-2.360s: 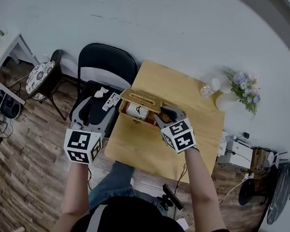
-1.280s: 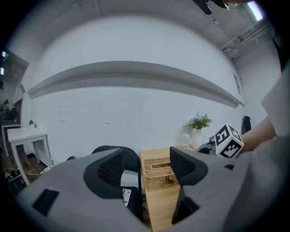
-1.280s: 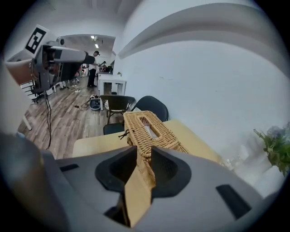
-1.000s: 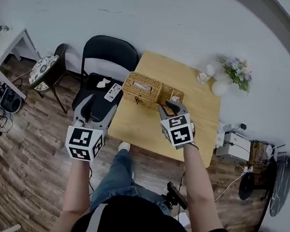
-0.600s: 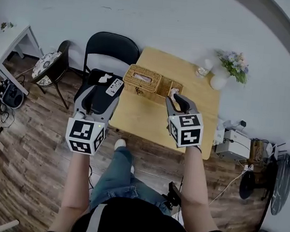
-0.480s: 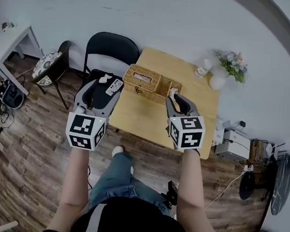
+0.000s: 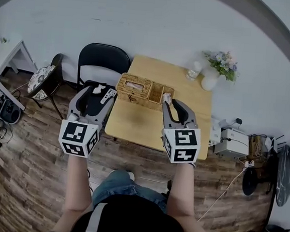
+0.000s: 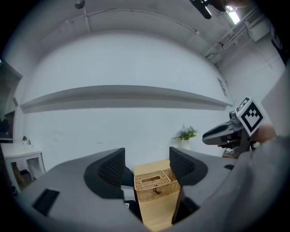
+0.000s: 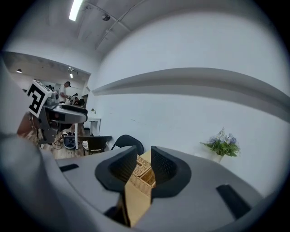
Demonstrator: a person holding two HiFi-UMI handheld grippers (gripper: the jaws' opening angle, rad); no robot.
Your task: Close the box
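Note:
The woven wicker box stands at the far left of the wooden table, its slotted lid lying flat; an open-topped compartment adjoins its right end. My left gripper hovers off the table's left edge over the chair seat, jaws wide open and empty. My right gripper hangs above the table just right of the box, jaws narrowly apart with nothing between them. Neither touches the box. Both gripper views show the box well beyond the fingertips.
A black folding chair stands left of the table with a remote control on its seat. A white vase of flowers and a glass jar sit at the far right corner. A round stool is further left.
The raised lid, which my right gripper was at, now lies flat on the box. Both grippers have drawn back toward the person, away from the box.

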